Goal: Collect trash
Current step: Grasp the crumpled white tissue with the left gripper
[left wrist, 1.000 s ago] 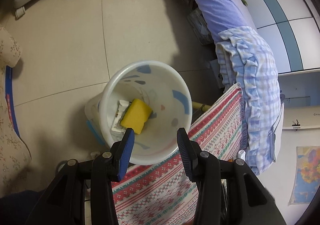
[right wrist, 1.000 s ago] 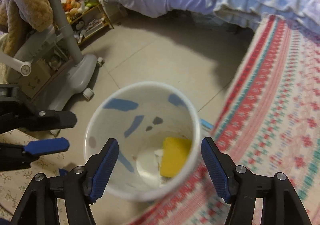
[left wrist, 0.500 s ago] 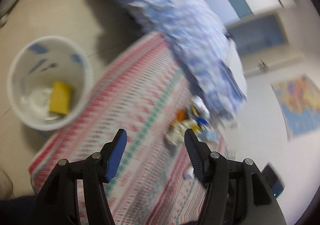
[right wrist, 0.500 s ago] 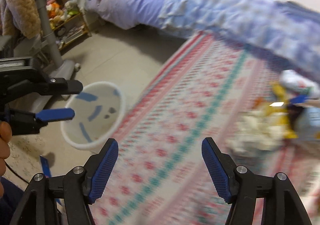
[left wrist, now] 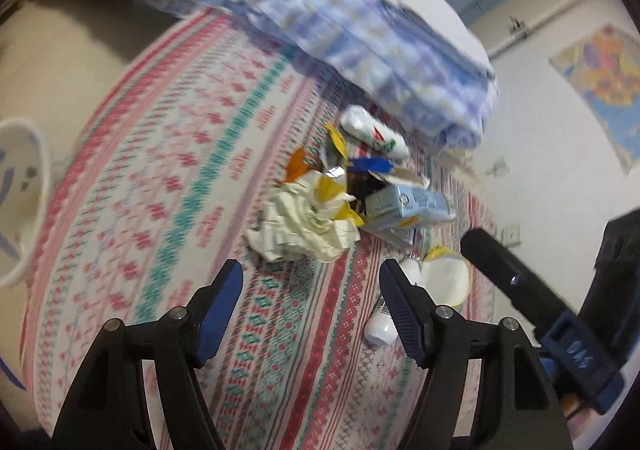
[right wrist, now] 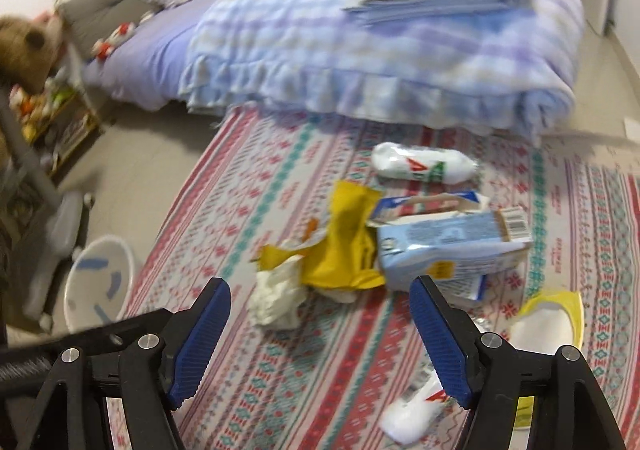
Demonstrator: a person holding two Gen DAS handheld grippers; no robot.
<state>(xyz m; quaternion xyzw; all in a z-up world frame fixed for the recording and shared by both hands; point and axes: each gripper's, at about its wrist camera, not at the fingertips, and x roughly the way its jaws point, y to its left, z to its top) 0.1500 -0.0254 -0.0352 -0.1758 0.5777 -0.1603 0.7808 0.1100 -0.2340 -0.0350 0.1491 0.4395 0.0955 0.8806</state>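
- Both views have swung off the white bin point(right wrist: 99, 282) since a second ago — it filled the frames then, and now sits at the left edge of each view, on the bare floor just off the rug's edge.
- Left hand-held gripper point(left wrist: 310, 290): blue-padded jaws spread apart, nothing between them, hovering over the patterned rug point(left wrist: 168, 185) just short of the trash pile.
- Right hand-held gripper point(right wrist: 320, 314): jaws likewise wide apart and empty, aimed at the same pile; its dark body shows at the right edge of the left wrist view.
- Nearest the right hand-held gripper, a small white tube point(right wrist: 416, 410) with a red and green mark lies on the rug, beside a white lid with a yellow rim point(right wrist: 548, 324).
- Just beyond the left fingertips sits a crumpled white paper wad point(left wrist: 304, 223), touching a yellow wrapper point(right wrist: 346, 246).
- Against the wrapper's right side lies a crushed light-blue carton point(right wrist: 452, 246), flaps torn open.
- Farther on, a white bottle point(right wrist: 424, 166) with a red and green label lies on its side, apart from the pile, near the bed.
- Behind it all — a blue checked quilt point(right wrist: 380, 49) hangs over the bed's edge onto the rug.
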